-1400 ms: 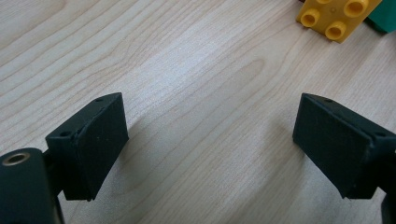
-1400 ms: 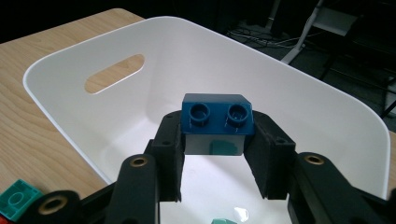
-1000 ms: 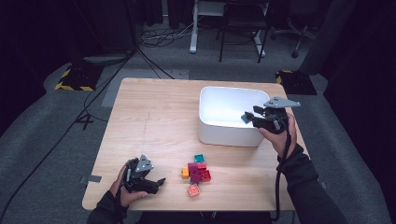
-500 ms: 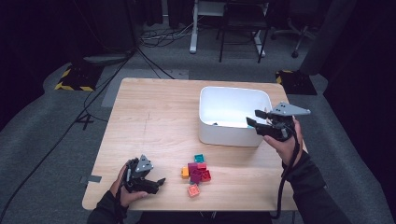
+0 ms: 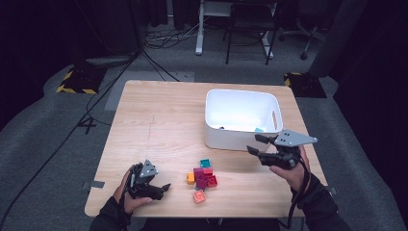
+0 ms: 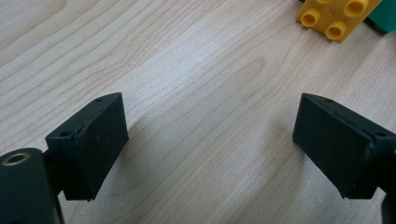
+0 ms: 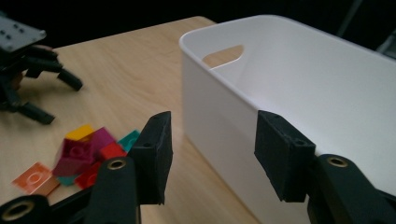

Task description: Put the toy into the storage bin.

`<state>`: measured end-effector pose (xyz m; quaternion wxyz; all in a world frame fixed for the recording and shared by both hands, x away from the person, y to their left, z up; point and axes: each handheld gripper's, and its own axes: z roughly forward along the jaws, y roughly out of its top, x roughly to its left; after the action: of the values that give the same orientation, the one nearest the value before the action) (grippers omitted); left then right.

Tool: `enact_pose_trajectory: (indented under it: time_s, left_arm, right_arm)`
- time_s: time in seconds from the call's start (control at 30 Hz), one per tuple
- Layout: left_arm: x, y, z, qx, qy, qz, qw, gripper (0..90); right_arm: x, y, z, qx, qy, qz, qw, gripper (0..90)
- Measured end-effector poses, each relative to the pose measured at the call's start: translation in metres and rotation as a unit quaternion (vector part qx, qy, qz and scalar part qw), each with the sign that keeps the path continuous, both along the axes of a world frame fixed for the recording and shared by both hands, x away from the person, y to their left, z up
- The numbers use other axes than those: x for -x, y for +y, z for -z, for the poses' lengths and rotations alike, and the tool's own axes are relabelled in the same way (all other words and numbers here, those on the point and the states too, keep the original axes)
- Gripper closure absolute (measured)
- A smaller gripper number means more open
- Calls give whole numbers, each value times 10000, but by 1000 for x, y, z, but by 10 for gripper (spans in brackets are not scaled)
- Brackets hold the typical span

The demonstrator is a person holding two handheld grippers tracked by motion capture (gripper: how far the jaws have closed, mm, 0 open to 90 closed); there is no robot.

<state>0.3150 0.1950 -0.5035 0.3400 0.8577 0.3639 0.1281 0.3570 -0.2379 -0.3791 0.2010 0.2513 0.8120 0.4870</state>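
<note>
Seen from the high view, a person works at a wooden table (image 5: pixel 163 120) with a gripper in each hand; the right gripper (image 5: pixel 255 144) hangs just off the near right corner of a white plastic bin (image 5: pixel 240 118), its jaws apart with nothing between them, having just been opening; a small teal piece (image 5: pixel 259 130) lies inside the bin against its near wall, just beyond that gripper; a cluster of toy bricks (image 5: pixel 201 179) in magenta, red, teal, orange and coral sits on the table between the two grippers, nearer to the left one; the left gripper (image 5: pixel 166 187) rests low at the near edge, jaws spread and pointing toward the bricks, a short gap from them.

In the left gripper view, the left gripper's two black pads (image 6: pixel 91 140) stand wide apart over bare wood grain, nothing between them; a yellow studded brick (image 6: pixel 337 16) lies ahead and to the right of the jaws, with the edge of a green brick (image 6: pixel 385 16) touching it on the far side.

In the right gripper view, the right gripper's jaws are apart and empty; the bin's corner and near wall, with a handle slot (image 7: pixel 223 55), rise directly ahead between them; the brick cluster lies on the table to the left of the jaws, blurred; the other gripper is farther off at upper left.
</note>
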Motion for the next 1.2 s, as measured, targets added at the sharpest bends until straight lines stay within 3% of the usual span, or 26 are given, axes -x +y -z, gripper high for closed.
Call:
enact_pose_trajectory:
  time_s: [0.27, 0.47, 0.67, 0.73, 0.8, 0.87, 1.03, 1.17, 1.2]
  left_arm:
    - [0, 0, 0, -8, -5, 8, 10000, 104]
    - [0, 0, 0, -9, -4, 8, 10000, 105]
    - [0, 0, 0, -7, -3, 8, 10000, 105]
    - [0, 0, 0, -9, -5, 8, 10000, 105]
    - [0, 0, 0, -8, -5, 7, 10000, 104]
    - [0, 0, 0, -1, 0, -1, 10000, 104]
    - [0, 0, 0, -8, -4, 7, 10000, 105]
    - [0, 0, 0, -11, -6, 9, 10000, 104]
    - [0, 0, 0, -4, -1, 1, 10000, 105]
  right_arm:
    - [17, 21, 50, 243, 384, -506, 9977, 447]
    - [23, 41, 81, 371, 669, -907, 9929, 420]
    - [27, 66, 105, 631, 838, -1101, 9884, 388]
    - [25, 71, 110, 678, 885, -1191, 9866, 377]
    - [24, 77, 114, 769, 887, -1138, 9865, 377]
    - [22, 81, 117, 675, 969, -1114, 9867, 359]
    - [20, 88, 120, 747, 936, -1119, 9865, 318]
    - [20, 95, 122, 829, 1009, -1102, 9853, 302]
    - [19, 96, 122, 957, 921, -1136, 9846, 303]
